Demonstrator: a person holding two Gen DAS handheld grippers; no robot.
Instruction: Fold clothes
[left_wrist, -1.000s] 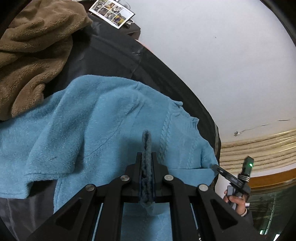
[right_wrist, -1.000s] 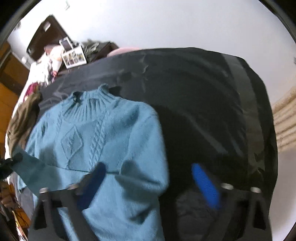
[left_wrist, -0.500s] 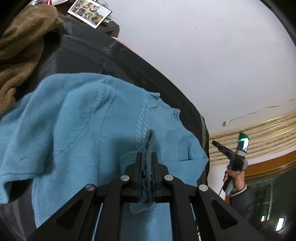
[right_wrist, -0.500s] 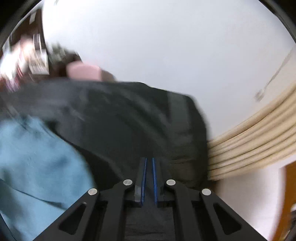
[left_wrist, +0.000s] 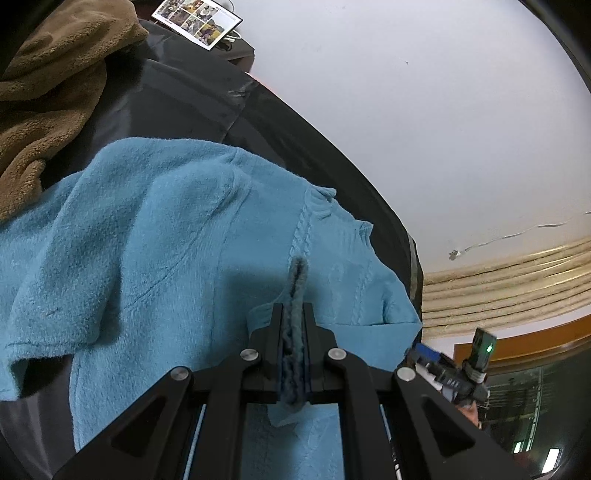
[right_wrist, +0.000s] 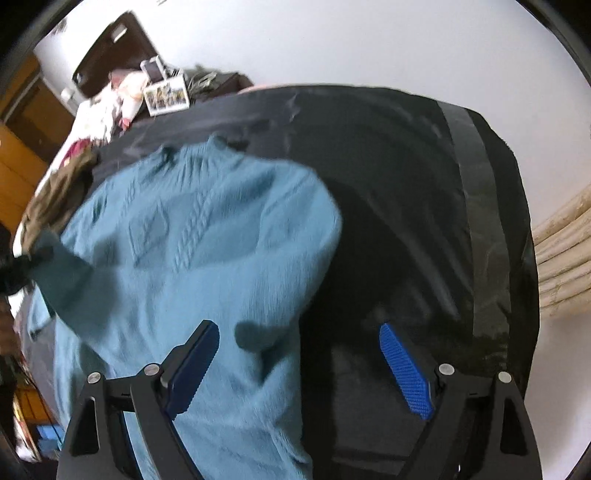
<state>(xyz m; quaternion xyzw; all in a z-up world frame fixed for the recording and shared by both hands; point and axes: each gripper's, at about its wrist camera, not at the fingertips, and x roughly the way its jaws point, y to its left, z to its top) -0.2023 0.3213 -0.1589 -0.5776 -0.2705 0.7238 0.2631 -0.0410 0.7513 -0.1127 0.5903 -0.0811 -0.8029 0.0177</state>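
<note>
A light blue cable-knit sweater (left_wrist: 177, 236) lies spread on a black cloth-covered table (left_wrist: 177, 96). My left gripper (left_wrist: 294, 310) is shut on the sweater's sleeve cuff (left_wrist: 297, 273), held above the sweater's body. In the right wrist view the sweater (right_wrist: 207, 236) lies front up with its collar at the far end. My right gripper (right_wrist: 299, 343) is open and empty, with blue pads (right_wrist: 404, 369), above the sweater's right edge and the bare black cloth (right_wrist: 406, 206). The right gripper also shows in the left wrist view (left_wrist: 447, 369), beyond the table's edge.
A brown fleece garment (left_wrist: 44, 85) is heaped on the table at the far left. A photo sheet (left_wrist: 197, 22) lies on a dark stand behind the table. A white wall and beige moulding (left_wrist: 509, 284) are behind. Clutter and wooden furniture (right_wrist: 22, 147) are at far left.
My right gripper swung away and shut half a second ago; now it is back over the sweater's right side and open. My left gripper still holds the cuff, shifted slightly.
</note>
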